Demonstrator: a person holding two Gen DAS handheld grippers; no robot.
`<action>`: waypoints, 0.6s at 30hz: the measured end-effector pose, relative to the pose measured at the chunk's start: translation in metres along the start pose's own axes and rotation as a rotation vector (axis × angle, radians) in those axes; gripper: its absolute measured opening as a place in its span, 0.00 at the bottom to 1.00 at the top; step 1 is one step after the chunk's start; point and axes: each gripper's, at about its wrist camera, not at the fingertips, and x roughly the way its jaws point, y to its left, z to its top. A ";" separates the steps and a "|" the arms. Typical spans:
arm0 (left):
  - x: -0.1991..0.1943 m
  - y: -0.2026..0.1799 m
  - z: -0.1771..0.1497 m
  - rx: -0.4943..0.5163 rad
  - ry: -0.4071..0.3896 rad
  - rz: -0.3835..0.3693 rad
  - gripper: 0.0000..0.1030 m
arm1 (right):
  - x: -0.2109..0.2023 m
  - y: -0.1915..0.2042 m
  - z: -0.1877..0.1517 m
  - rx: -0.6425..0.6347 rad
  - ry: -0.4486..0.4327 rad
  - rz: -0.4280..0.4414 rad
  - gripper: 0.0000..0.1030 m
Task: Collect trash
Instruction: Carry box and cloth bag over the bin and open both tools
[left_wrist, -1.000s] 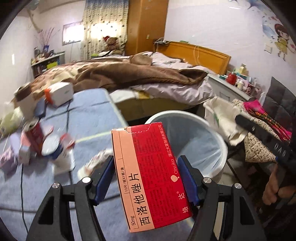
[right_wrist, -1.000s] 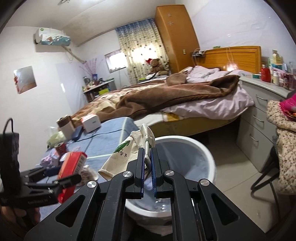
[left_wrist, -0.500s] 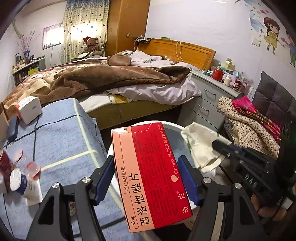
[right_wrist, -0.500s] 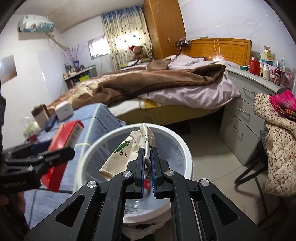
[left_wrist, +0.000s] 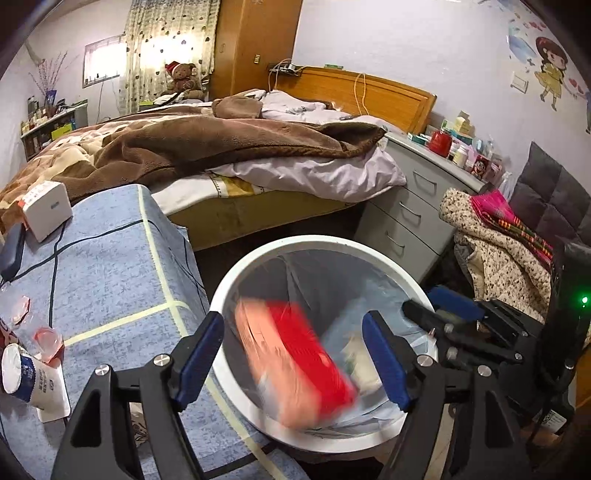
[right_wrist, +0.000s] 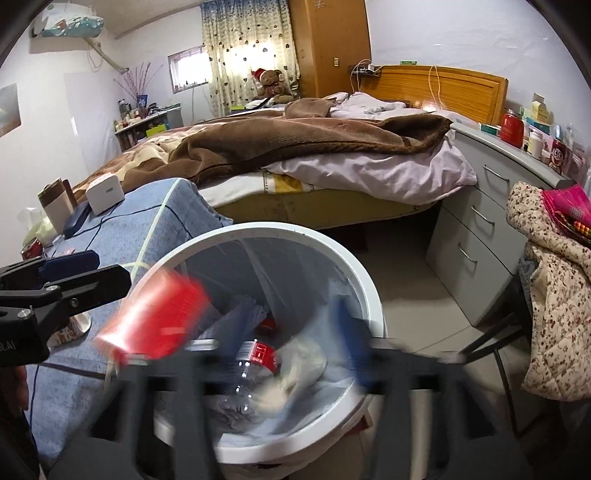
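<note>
Holding the blue-padded fingers (left_wrist: 199, 350) of the left gripper (left_wrist: 291, 325) well apart above the round white plastic bin (left_wrist: 236, 280), having just been opening them further, and pressing on nothing. Letting the red-and-orange cardboard medicine box (left_wrist: 295, 354) drop between them: tilted, smeared by motion, clear of both pads and lying inside the bin's rim in the left wrist view. Catching it from the right wrist as a red smear over the bin's left rim, just beside the left gripper's tips.

Spreading the fingers (right_wrist: 347, 325) of the right gripper (right_wrist: 273, 336) as well, having just been opening them from tight together. Blurring heavily there, yet showing a broad gap and nothing clamped. Letting go of the cream printed cloth scrap (right_wrist: 295, 365), now down inside the bin's clear liner, just beside a clear plastic bottle with a red label (right_wrist: 255, 350). Not being able to tell whether that scrap is resting or falling.

Pointing both grippers downward over the bin from opposite sides, the right gripper showing at the right edge of the left wrist view.

Leaving, on the table under a blue cloth (left_wrist: 103, 280) left of the bin, a tipped white paper cup with blue print (left_wrist: 22, 373) and a white boxy device (left_wrist: 46, 208) with a dark cable. Showing behind them an unmade bed with a brown blanket (left_wrist: 207, 140), and a grey drawer unit (left_wrist: 406, 206) to its right.
</note>
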 end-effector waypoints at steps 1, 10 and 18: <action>-0.001 0.002 0.000 -0.005 -0.001 0.000 0.77 | -0.001 0.001 0.000 0.001 -0.003 0.002 0.67; -0.026 0.027 -0.006 -0.054 -0.038 0.026 0.80 | -0.008 0.014 0.004 0.006 -0.036 0.018 0.67; -0.060 0.064 -0.018 -0.110 -0.093 0.101 0.81 | -0.019 0.042 0.007 -0.016 -0.086 0.086 0.67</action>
